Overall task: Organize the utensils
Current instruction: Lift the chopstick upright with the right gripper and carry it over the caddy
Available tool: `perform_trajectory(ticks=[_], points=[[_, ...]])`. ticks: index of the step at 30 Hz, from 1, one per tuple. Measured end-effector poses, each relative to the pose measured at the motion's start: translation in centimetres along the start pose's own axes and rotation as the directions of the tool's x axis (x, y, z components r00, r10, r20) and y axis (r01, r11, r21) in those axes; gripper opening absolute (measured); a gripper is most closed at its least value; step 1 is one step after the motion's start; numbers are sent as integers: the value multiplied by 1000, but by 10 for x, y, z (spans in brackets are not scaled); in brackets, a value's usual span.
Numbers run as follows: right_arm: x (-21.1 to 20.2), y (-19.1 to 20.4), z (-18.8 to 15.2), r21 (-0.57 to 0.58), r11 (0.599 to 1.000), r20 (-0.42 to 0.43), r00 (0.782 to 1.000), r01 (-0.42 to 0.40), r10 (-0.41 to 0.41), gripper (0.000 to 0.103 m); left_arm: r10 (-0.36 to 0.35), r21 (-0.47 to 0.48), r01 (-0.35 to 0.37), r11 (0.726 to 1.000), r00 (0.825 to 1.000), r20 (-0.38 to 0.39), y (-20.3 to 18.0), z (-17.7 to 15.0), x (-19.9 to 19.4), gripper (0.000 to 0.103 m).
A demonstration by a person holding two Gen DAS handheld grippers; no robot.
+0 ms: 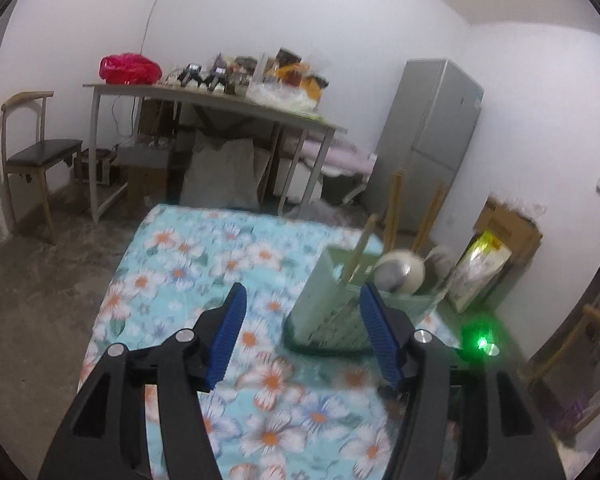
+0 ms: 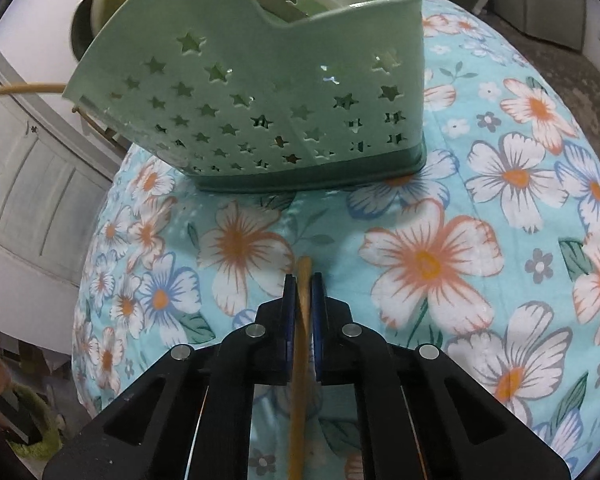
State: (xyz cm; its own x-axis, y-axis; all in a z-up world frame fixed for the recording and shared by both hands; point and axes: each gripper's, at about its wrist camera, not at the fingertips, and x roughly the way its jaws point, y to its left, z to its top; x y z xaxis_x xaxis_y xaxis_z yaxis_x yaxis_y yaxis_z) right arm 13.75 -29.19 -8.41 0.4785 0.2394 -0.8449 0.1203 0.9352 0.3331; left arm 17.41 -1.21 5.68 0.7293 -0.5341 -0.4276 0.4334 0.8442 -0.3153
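The right gripper [image 2: 303, 280] has its jaws closed on a wooden chopstick [image 2: 300, 360], which runs back between the blue pads toward the camera, with only a short tip poking out ahead. The step in hand looks like carrying this stick into the green utensil holder [image 2: 260, 92]. To do it well, I would lift the tip above the holder's rim, turn the stick toward upright, and lower it into an open compartment before loosening the hold; which compartment is free cannot be told from here.

The holder stands just beyond the jaws on the flowered cloth [image 2: 440, 264] covering the bench, its star-pierced wall facing the gripper, apart from the chopstick tip.

The left gripper [image 1: 300, 320] hangs with its jaws wide apart and nothing between them. In its view the utensil holder [image 1: 324, 296] lies to the far right, partly behind the right pad, with more chopsticks [image 1: 358, 252] and a ladle [image 1: 400, 276] standing in it.
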Motion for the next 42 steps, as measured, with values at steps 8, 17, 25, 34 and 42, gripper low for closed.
perform_trajectory(ticks=[8, 17, 25, 34, 42], points=[[-28, 7, 0, 2, 1000, 52, 998, -24, 24, 5, -7, 30, 7, 1000, 1000, -30, -7, -12, 0, 64], [-146, 52, 28, -158, 982, 328, 933, -101, 149, 5, 55, -26, -59, 998, 988, -143, 14, -55, 0, 85], [-221, 106, 77, -302, 950, 641, 720, -80, 265, 5, 109, 2, -109, 994, 986, -130, 12, -68, -13, 96], [-189, 132, 133, -313, 949, 795, 536, -39, 284, 5, 147, 46, -143, 989, 983, -110, 13, -67, -18, 97], [-156, 144, 154, -306, 951, 841, 479, 36, 253, 5, 154, 55, -147, 988, 977, -146, 18, -73, -7, 97]])
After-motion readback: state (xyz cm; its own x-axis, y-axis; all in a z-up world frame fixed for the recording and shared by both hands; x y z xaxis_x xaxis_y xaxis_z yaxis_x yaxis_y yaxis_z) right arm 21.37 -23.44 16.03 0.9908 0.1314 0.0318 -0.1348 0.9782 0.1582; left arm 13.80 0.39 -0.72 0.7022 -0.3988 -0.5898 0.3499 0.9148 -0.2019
